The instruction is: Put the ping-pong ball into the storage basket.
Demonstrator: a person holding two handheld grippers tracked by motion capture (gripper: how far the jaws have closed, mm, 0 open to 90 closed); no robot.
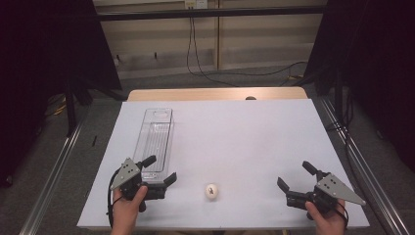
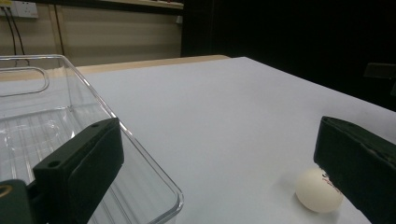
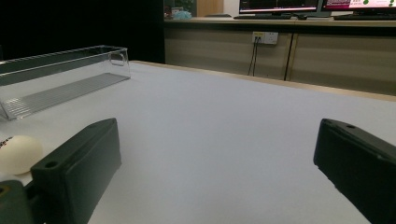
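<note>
Currently both tongs sit low at the near edge of the bench (image 1: 254,127), nothing gripped in either

Left tongs (image 1: 157,172): jaws spread wide, empty. One jaw hangs over the near end of the clear tray (image 1: 157,134), the other points toward the ball (image 1: 211,191). In the left gripper view the ball (image 2: 319,190) sits just beside the right-hand jaw, partly behind it, on the bench surface. Can't tell if it touches the jaw

Right tongs (image 1: 293,176): also wide open, empty, well apart from the ball, angled in toward it. In the right gripper view the ball (image 3: 18,154) is off past the left-hand jaw, tray (image 3: 60,77) behind it

Ball lies between the two tongs, nearer the left, just off the tray's near end. Tray runs lengthwise away from the person, open top, empty as far as I can see, so likely the drop target

My read: left is the pickup hand, since it's closest to both ball and tray. It isn't lined up yet, though: the ball is outside the jaw gap, so it needs a shift toward the ball before closing. Round and light, so it may roll if nudged
</note>
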